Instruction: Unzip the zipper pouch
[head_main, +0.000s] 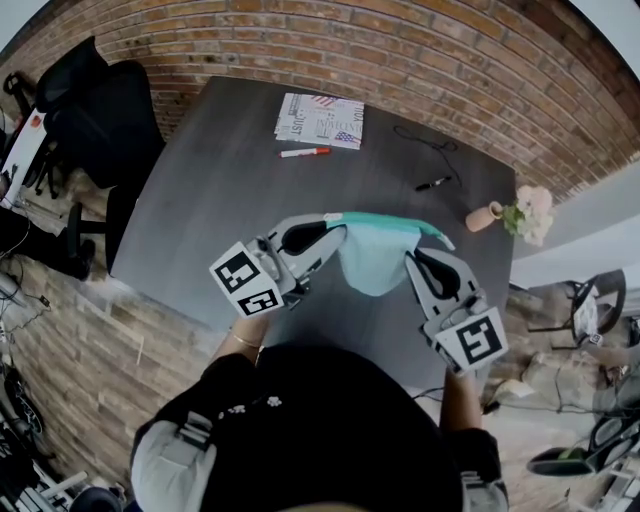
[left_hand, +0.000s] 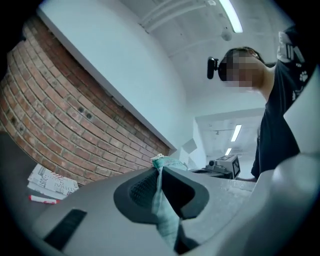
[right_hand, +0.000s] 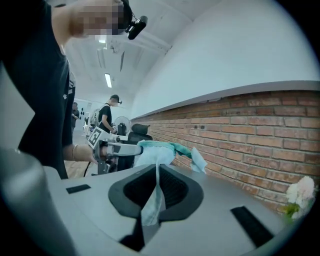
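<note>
head view: pouch (head_main: 375, 258) corners hidden between jaws

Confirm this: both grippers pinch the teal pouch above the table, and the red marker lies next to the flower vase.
No. The head view shows the red marker beside the papers, far from the flower vase. The left gripper and right gripper do pinch the teal pouch.

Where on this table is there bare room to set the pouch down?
Bare: the left half of the table on your side of the red marker, and the middle between that marker and the black pen. Crowded: far edge with papers and cable, right corner by the flower vase.
</note>
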